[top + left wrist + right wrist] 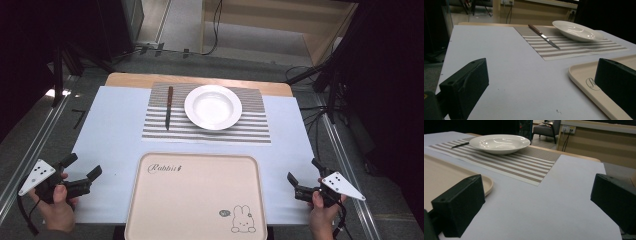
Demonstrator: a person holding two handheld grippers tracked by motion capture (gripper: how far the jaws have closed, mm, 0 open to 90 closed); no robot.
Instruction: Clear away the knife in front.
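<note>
nearby, the tray [195, 200] lies at the table's near edge between both grippers, touching neither. left gripper [82, 172] rests just off its left rim, jaws wide, nothing in them; right gripper [302, 181] likewise at its right. beyond, bare white cover [115, 120], then placemat [250, 127] with plate [213, 106] and knife [169, 107].

The high view looks forward and down over the whole table [115, 115] from the person's side. The left gripper view sits low at the near left corner, the right gripper view low at the near right corner. Both face the far edge and share the plate [577, 31] on the striped mat [524, 167].
</note>
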